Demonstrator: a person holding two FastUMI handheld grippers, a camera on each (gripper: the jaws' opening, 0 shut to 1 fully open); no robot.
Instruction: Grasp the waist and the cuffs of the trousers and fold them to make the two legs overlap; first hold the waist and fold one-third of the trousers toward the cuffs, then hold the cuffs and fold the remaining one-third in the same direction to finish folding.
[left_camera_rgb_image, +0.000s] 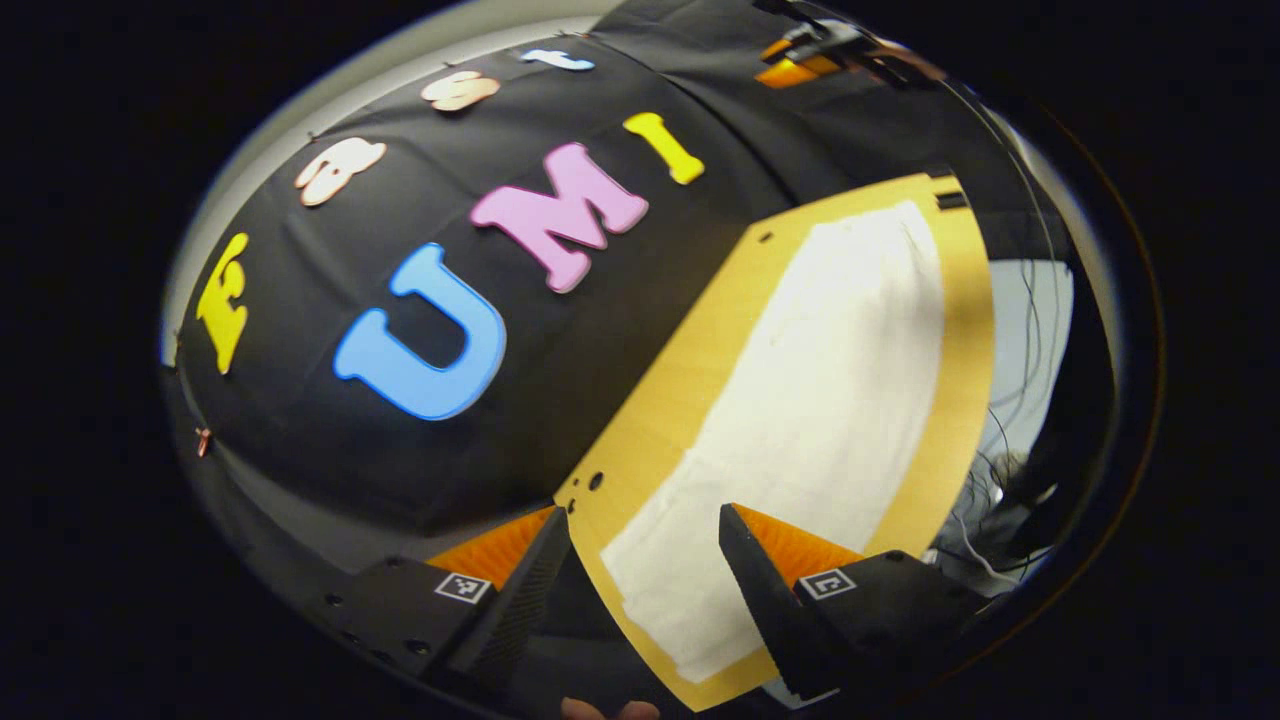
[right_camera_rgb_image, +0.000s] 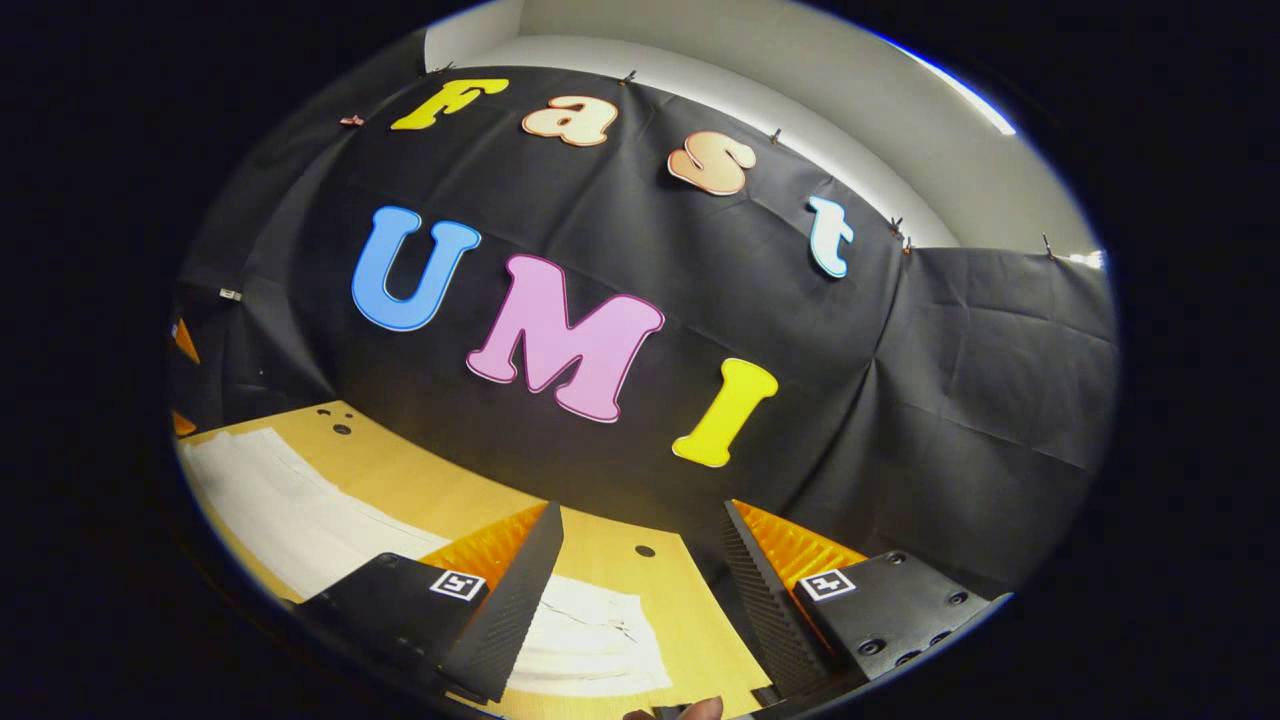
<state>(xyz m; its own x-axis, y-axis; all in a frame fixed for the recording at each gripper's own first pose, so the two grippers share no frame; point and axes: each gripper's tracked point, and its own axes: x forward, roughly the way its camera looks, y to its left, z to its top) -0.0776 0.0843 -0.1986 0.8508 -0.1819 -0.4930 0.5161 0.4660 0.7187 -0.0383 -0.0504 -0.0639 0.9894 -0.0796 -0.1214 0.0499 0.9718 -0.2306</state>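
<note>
Left gripper view: trousers (left_camera_rgb_image: 800, 420) flat on table (left_camera_rgb_image: 680, 390).

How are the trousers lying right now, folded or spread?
Cannot tell: the trousers lie flat along the table, no fold visible, waist and cuffs indistinct.

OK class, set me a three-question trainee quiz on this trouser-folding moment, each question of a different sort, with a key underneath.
1. True or false: the left gripper is shut on the white trousers.
2. Multiple choice: the trousers lie on A) a wooden table, B) the floor, C) a chair.
3. Fill in: in the right gripper view, the right gripper has its fingers ____ with nothing between them.

Key
1. False: its fingers are apart above the cloth.
2. A
3. open
</note>
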